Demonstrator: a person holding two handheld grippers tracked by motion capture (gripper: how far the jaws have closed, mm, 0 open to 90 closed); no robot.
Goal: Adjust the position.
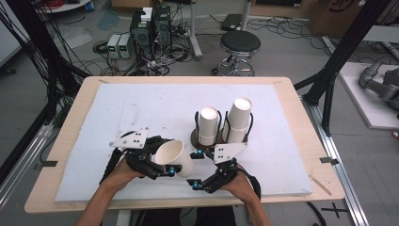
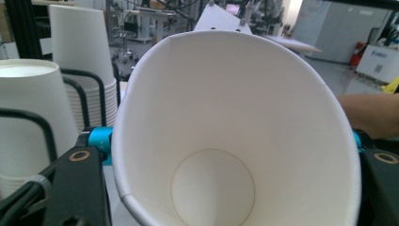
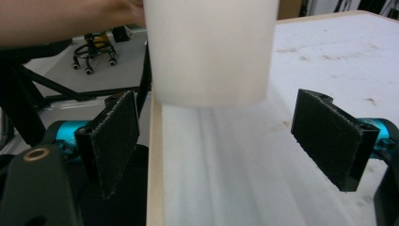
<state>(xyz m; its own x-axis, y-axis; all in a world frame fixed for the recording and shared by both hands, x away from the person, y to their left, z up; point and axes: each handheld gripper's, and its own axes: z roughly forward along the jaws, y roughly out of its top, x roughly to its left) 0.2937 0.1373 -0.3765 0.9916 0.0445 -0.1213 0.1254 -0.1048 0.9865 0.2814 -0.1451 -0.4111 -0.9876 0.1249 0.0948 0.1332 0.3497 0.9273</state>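
Observation:
A white paper cup (image 1: 178, 154) lies tilted on its side above the white mat, with my left gripper (image 1: 164, 159) shut on its wall. In the left gripper view, the cup (image 2: 235, 117) turns its open mouth toward the camera, and the jaws of that gripper (image 2: 230, 183) press it from both sides. Just right of the cup, my right gripper (image 1: 195, 169) stands open. In the right gripper view, the cup's closed end (image 3: 211, 52) hangs beyond the gripper (image 3: 223, 139), clear of both pads (image 3: 113, 141).
Two stacks of upside-down white cups (image 1: 208, 126) (image 1: 239, 120) stand in black wire holders behind the grippers, on the white mat (image 1: 141, 108). The table's wooden front edge (image 1: 141, 203) is close to the hands. A stool (image 1: 240, 44) and computer boxes (image 1: 150, 28) are on the floor beyond.

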